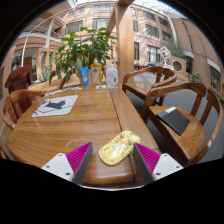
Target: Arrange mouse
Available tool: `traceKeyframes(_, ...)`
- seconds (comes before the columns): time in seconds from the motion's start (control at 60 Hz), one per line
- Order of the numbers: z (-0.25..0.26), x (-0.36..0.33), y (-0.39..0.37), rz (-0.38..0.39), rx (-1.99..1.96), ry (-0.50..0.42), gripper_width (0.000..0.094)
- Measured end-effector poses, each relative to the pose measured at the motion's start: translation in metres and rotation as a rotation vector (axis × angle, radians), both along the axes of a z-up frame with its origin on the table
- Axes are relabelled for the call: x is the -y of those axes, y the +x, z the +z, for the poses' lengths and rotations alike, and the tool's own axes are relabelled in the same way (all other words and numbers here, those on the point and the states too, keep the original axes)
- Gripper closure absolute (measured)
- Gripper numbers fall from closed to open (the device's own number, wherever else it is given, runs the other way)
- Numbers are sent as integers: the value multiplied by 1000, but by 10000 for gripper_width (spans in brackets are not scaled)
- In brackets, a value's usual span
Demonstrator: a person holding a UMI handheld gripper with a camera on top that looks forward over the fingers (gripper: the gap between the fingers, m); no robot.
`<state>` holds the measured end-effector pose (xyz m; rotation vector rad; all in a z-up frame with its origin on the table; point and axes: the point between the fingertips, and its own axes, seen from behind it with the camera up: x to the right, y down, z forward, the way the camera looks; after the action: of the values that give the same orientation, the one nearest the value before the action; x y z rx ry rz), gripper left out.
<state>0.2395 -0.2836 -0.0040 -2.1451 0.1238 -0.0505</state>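
Open gripper (108, 163) hovering over a yellow, glossy computer mouse (118, 148) on a wooden counter (80, 120).
The mouse is lying between the spread pink pads, untouched; lowering squarely and closing evenly on its sides should prevent slipping toward the counter edge.

Glossy golden plastic mouse (118, 148) on smooth polished wooden table (85, 120)
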Motion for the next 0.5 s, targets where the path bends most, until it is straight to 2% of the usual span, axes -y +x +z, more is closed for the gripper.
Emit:
traceKeyframes(0.167,-1,-29,-4,19,8,-3,92)
traceKeyframes(0.25,-4,-45,-11,38,13,-7,123)
traceKeyframes(0.367,-9,-58,-16,54,25,-23,282)
traceKeyframes(0.433,-9,-62,-17,68,30,-23,449)
traceKeyframes(0.5,-9,-64,-18,78,44,-15,470)
